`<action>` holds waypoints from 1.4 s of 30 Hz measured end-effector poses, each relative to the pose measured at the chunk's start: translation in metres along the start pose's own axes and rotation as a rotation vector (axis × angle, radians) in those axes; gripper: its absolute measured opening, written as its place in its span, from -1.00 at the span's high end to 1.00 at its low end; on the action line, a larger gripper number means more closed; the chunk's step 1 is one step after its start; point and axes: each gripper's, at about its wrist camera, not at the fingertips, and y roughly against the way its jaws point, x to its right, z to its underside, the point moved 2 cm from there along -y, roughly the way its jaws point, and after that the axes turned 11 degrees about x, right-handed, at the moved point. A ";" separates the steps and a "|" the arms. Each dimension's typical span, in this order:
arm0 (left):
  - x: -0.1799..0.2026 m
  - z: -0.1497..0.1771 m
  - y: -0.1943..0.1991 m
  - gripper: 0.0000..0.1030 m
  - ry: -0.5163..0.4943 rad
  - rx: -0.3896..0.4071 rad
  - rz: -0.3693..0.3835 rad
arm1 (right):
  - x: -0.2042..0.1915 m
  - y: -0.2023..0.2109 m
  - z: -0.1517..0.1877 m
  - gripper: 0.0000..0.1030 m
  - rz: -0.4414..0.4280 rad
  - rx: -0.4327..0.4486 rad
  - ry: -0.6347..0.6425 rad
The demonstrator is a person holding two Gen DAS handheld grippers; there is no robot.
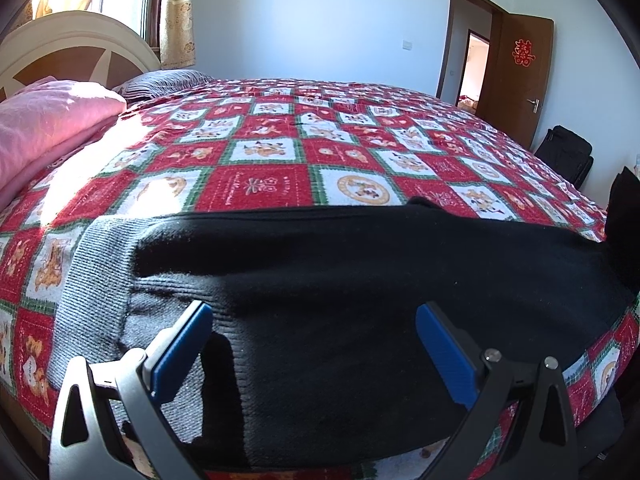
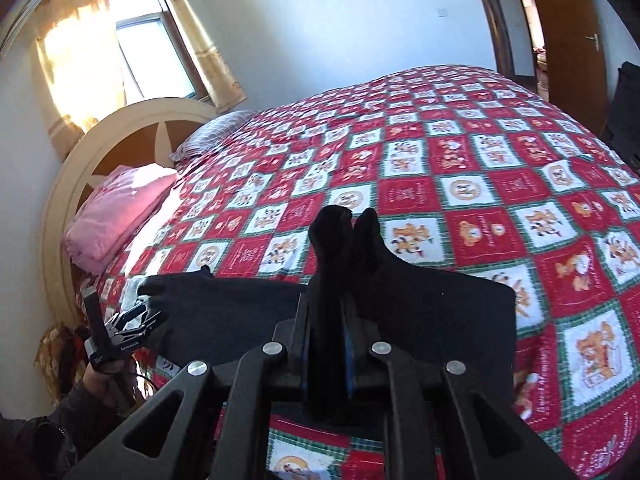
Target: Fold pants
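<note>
Black knit pants (image 1: 360, 280) with a grey ribbed waistband (image 1: 92, 280) lie across the near edge of the bed. My left gripper (image 1: 314, 344) is open, its blue pads (image 1: 184, 352) hovering just over the pants near the waistband, holding nothing. My right gripper (image 2: 326, 344) is shut on the pants' leg ends (image 2: 340, 248), which stick up bunched between its fingers, lifted above the bed. The rest of the pants (image 2: 248, 312) stretches left toward the left gripper (image 2: 136, 320), seen open in the right wrist view.
The bed has a red, white and green patchwork quilt (image 1: 320, 152). A folded pink blanket (image 1: 44, 128) and a striped pillow (image 1: 164, 82) lie by the headboard (image 2: 120, 136). A black suitcase (image 1: 568, 152) stands by the open wooden door (image 1: 516, 76).
</note>
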 end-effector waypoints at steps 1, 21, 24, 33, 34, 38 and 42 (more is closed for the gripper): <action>0.000 0.000 0.000 -1.00 -0.001 0.001 0.000 | -0.004 -0.004 0.001 0.75 -0.007 -0.005 0.006; 0.008 0.005 0.000 -1.00 -0.017 -0.004 0.017 | -0.077 -0.117 0.058 0.70 -0.098 -0.226 0.126; 0.013 0.002 0.004 -1.00 -0.018 0.000 0.035 | -0.078 -0.130 0.072 0.33 -0.129 -0.293 0.111; 0.063 -0.020 0.019 -1.00 -0.026 0.036 0.181 | -0.017 -0.044 0.037 -0.03 -0.129 -0.161 0.054; 0.073 -0.023 0.017 -1.00 -0.028 0.030 0.205 | 0.004 -0.032 0.033 -0.03 -0.074 -0.135 0.031; 0.119 -0.032 0.000 -1.00 -0.039 -0.011 0.305 | 0.068 -0.009 0.029 -0.12 0.116 -0.056 -0.097; 0.163 -0.035 -0.013 -1.00 -0.087 -0.052 0.352 | 0.098 -0.004 0.036 -0.12 0.148 -0.020 -0.182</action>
